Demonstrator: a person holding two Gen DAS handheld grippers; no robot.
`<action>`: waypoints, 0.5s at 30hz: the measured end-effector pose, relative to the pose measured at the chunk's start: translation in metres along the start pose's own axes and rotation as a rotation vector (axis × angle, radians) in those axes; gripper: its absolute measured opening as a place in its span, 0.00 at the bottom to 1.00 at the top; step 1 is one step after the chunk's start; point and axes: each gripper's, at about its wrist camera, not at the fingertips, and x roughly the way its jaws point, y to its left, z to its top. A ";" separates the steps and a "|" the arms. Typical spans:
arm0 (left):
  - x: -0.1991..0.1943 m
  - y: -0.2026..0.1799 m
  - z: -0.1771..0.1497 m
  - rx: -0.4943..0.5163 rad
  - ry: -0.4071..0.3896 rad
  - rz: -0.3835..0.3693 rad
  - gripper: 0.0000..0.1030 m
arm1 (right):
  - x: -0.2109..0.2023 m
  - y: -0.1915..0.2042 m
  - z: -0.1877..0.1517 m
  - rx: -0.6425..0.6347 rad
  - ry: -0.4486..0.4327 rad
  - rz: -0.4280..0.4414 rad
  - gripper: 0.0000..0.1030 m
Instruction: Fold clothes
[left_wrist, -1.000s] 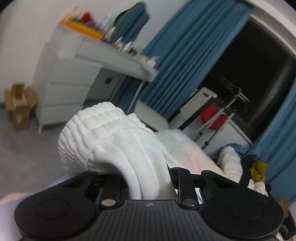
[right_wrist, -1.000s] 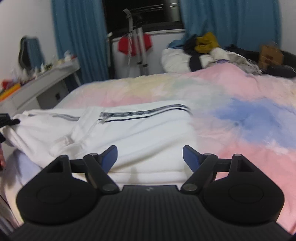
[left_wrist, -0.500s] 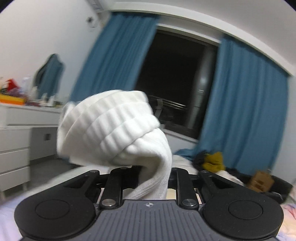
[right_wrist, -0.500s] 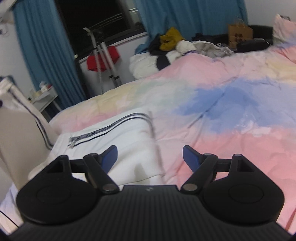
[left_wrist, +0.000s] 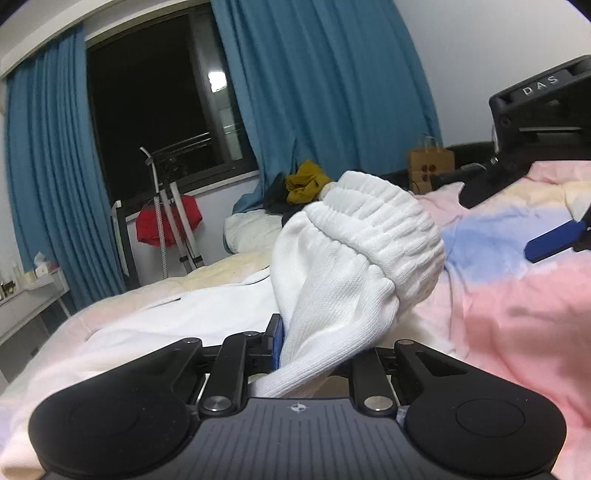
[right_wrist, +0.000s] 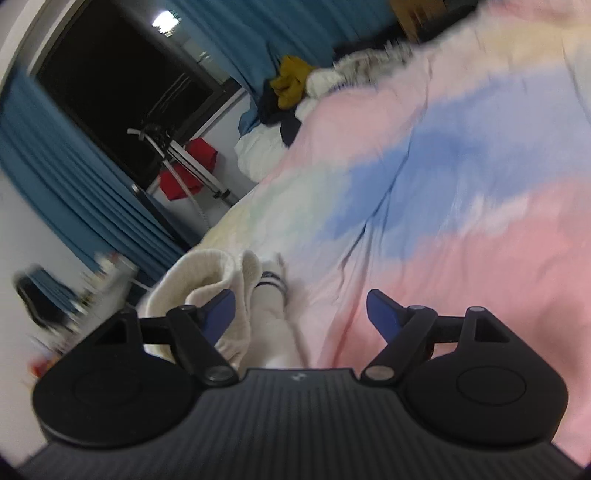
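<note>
My left gripper (left_wrist: 314, 347) has just been closing its fingers, clamped on the white garment's ribbed cuff (left_wrist: 373, 236), which bunches above them so I can carry the fold across the bed (left_wrist: 517, 295). My right gripper (right_wrist: 301, 314) fingers stand apart, empty, beside the cloth.

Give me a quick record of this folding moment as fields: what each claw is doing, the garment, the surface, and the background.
left claw: shut on the white garment's ribbed end, jaws just closing further
right claw: open, nothing between the jaws
white garment: bunched, partly lying on the bed
bedspread: pink, blue and yellow patches
background: blue curtains, dark window
</note>
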 end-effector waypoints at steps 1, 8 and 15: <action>0.002 0.000 0.003 -0.006 0.013 -0.012 0.21 | 0.003 -0.004 0.001 0.039 0.015 0.026 0.79; 0.003 0.030 0.004 -0.033 0.096 -0.037 0.30 | 0.005 0.018 -0.002 -0.031 0.029 0.095 0.79; -0.027 0.074 0.010 -0.132 0.172 -0.043 0.67 | 0.000 0.039 -0.009 -0.195 0.010 0.057 0.79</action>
